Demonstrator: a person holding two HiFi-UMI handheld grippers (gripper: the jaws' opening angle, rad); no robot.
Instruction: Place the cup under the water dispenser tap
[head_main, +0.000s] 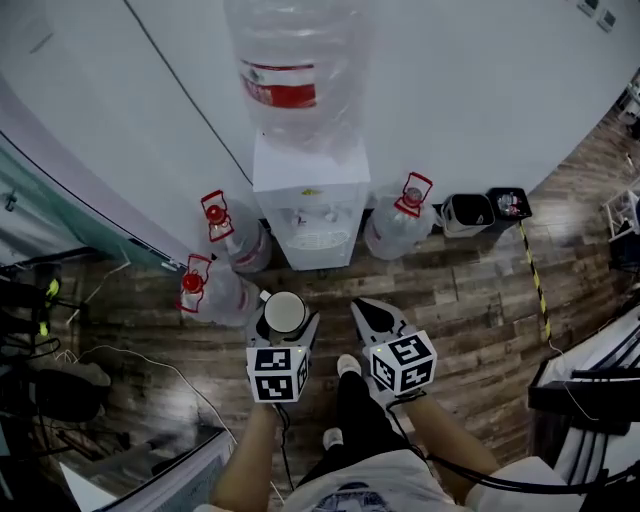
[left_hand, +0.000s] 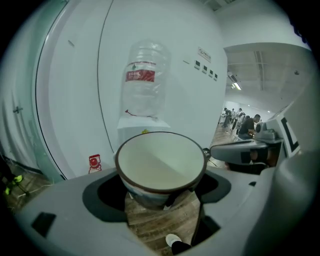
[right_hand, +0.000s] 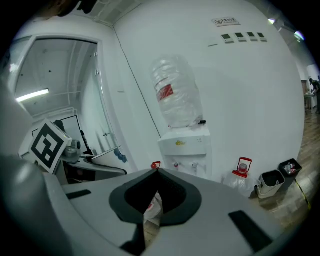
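Note:
A white cup with a dark brown rim (head_main: 285, 310) sits upright between the jaws of my left gripper (head_main: 286, 322), which is shut on its lower body. In the left gripper view the cup (left_hand: 160, 167) fills the centre and is empty, with the left gripper (left_hand: 162, 194) closed under it. The white water dispenser (head_main: 310, 215), with a big clear bottle (head_main: 300, 70) on top, stands ahead against the wall, about a step away. Its taps (right_hand: 185, 163) show in the right gripper view. My right gripper (head_main: 368, 310) (right_hand: 154, 172) is shut on nothing, beside the cup.
Spare water jugs with red handles flank the dispenser: two on the left (head_main: 235, 238) (head_main: 205, 290), one on the right (head_main: 400, 225). Two small bins (head_main: 467, 213) (head_main: 510, 205) stand further right by striped floor tape (head_main: 535, 275). Cables and a glass partition lie at the left.

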